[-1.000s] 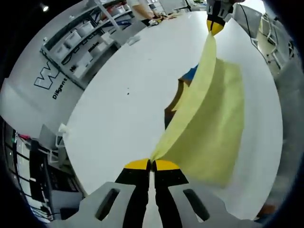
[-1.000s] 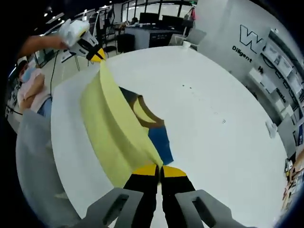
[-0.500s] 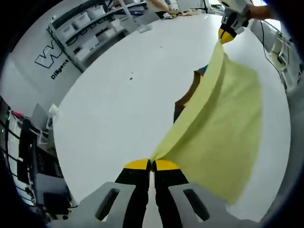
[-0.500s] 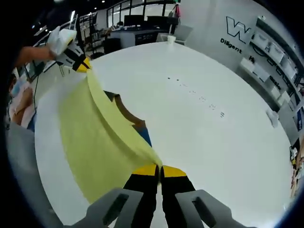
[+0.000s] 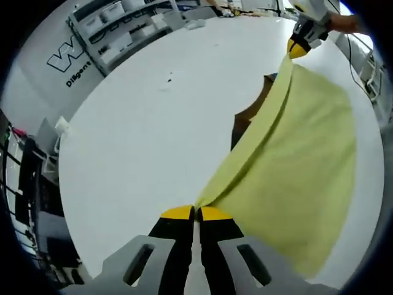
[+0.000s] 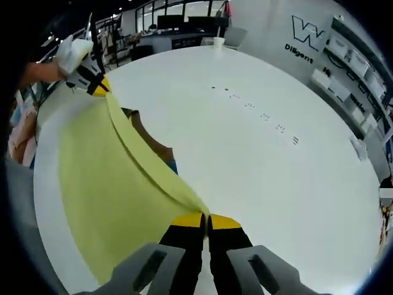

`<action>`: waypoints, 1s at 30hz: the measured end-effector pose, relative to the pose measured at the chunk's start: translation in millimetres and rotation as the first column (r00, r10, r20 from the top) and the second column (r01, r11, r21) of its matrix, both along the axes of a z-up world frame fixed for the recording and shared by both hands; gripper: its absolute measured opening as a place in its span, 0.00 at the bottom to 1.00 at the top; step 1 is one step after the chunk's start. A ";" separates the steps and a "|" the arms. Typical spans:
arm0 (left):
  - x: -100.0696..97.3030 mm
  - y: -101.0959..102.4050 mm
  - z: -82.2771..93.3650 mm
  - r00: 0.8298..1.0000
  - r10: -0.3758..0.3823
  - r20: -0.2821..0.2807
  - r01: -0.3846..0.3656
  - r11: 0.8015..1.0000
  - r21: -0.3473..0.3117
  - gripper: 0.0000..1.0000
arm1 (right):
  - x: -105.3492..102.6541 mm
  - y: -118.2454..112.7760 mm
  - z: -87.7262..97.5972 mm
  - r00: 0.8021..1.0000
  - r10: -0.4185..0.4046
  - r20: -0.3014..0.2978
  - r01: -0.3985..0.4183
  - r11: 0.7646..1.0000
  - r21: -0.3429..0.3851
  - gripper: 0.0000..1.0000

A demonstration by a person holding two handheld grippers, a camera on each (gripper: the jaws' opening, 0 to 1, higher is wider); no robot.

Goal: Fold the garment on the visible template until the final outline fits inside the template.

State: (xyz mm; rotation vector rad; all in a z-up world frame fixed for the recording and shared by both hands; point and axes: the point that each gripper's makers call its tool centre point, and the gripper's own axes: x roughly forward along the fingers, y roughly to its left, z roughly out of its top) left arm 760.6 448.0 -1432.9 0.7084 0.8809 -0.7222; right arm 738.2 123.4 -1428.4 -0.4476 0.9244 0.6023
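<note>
**Yellow garment held taut betw. both grippers – soft, light, grip at corners**

Nearest, left gripper view: left gripper (image 5: 195,213) has its jaws pressed together on one corner of the yellow garment (image 5: 295,153); no gap betw. the yellow tips, cloth fans out right from the pinch. Right gripper view, same story: right gripper (image 6: 206,220) closed on the opposite corner, cloth (image 6: 104,178) spreading away to the left.

Mid-range: the top edge runs as a tight, slightly rolled band from one pinch to the other, lifted off the white table (image 5: 141,135). The rest hangs/drapes below it in a broad sheet, lower edge near or on the tabletop – can't tell if touching. Under the raised edge a brown-and-blue shape (image 6: 156,150) lies flat on the table, prob. the template, mostly covered by the cloth.

Far: the other gripper shows at the far end of the edge in each view (right one at (image 5: 301,43), left one at (image 6: 89,77)), each in a person's hand. Shelving and a wall w/ lettering beyond.

Handling, my read: thin fabric, v. light, floppy, no stiffness – it sags wherever unsupported and will slide easily on the smooth table. Corner grips look right; keep tension along the edge so the fold lands straight over the template.
</note>
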 end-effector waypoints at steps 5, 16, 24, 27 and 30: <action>4.1 -1.3 -3.2 1.000 -0.016 0.015 0.016 1.000 0.005 0.03 | 5.8 -1.7 -5.5 0.997 0.068 0.035 -0.067 0.997 -0.029 0.00; 30.6 1.2 7.6 0.993 -0.002 0.121 0.002 1.000 0.005 0.19 | 21.9 -14.0 -1.3 0.984 0.079 0.160 -0.070 0.996 -0.060 0.15; 30.2 9.7 11.5 0.990 0.016 0.138 -0.017 1.000 0.006 0.25 | 13.6 -14.9 2.6 0.984 0.071 0.164 -0.068 0.997 -0.021 0.26; 28.1 3.0 15.1 0.989 0.015 0.149 -0.010 0.999 -0.037 0.28 | 10.2 -6.7 4.4 0.984 0.067 0.166 -0.071 0.997 0.017 0.36; 20.9 -13.1 17.8 0.990 0.003 0.143 0.016 0.992 -0.126 0.31 | 4.0 9.0 4.6 0.985 0.065 0.161 -0.080 0.993 0.089 0.44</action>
